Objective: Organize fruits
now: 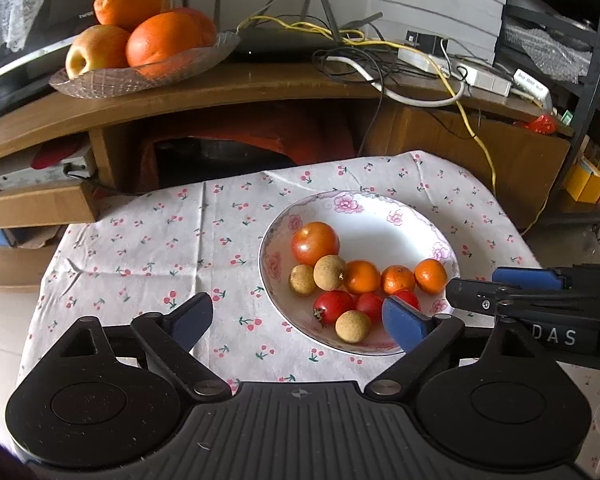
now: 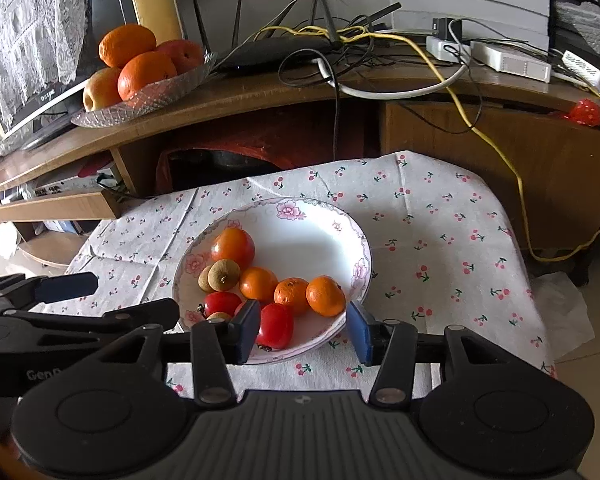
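Observation:
A white plate with pink flowers (image 1: 344,202) (image 2: 288,210) sits on a cherry-print cloth. It holds a large tomato (image 1: 315,242) (image 2: 233,247), three small oranges (image 1: 398,279) (image 2: 292,295), brown longans (image 1: 330,272) (image 2: 223,275) and small red tomatoes (image 1: 333,306) (image 2: 274,326). My left gripper (image 1: 298,320) (image 2: 136,294) is open over the plate's near left part, its right pad above the red tomatoes. My right gripper (image 2: 304,332) (image 1: 472,280) is open at the plate's near rim. One red tomato lies just beside its left pad; nothing is gripped.
A glass dish (image 1: 148,80) (image 2: 140,104) with large oranges and an apple stands on the curved wooden stand behind. A router (image 2: 276,50), tangled cables and power strips lie to its right. A screen is at far left, a dark rack (image 1: 596,80) at right.

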Demonstrator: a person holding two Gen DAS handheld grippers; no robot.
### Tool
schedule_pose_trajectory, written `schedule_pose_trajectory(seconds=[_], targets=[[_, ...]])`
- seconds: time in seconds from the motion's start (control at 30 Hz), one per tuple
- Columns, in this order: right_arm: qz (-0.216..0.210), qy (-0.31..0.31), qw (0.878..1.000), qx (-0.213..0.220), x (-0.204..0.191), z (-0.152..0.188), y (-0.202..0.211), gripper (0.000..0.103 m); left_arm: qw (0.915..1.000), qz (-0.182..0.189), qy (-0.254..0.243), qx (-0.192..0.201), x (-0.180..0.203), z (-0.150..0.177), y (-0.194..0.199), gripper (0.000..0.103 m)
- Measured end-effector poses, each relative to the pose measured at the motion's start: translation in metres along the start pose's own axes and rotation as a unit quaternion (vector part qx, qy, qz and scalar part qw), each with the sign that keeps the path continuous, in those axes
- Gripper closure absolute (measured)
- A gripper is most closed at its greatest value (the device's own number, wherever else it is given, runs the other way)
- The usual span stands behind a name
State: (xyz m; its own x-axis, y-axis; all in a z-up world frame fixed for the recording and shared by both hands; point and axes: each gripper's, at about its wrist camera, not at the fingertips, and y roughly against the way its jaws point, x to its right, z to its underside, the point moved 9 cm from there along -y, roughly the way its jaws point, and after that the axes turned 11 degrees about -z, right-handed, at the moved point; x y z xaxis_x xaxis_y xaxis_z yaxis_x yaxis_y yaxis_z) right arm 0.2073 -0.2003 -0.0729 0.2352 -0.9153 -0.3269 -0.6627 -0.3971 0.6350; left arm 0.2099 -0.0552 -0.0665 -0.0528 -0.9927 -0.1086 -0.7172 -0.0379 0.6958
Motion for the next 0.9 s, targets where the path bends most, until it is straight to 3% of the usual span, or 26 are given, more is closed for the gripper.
schedule_pose_trajectory(seconds=[0.23,0.33,0.9], targets=[[0.003,-0.003,1.0,0.005,-0.005,0.007,0.014,0.053,0.9999,-0.001,0.01,-0.001,-0.003,0.008,0.009,0.006],[0.006,-0.004,1.0,0.004,-0.006,0.012,0.018,0.053,0.9999,-0.008,0.011,0.002,-0.005,0.011,0.013,0.0],[0.001,-0.024,1.0,0.003,-0.015,0.045,0.051,0.052,0.9997,-0.013,0.021,0.001,-0.009,0.035,0.037,0.0]])
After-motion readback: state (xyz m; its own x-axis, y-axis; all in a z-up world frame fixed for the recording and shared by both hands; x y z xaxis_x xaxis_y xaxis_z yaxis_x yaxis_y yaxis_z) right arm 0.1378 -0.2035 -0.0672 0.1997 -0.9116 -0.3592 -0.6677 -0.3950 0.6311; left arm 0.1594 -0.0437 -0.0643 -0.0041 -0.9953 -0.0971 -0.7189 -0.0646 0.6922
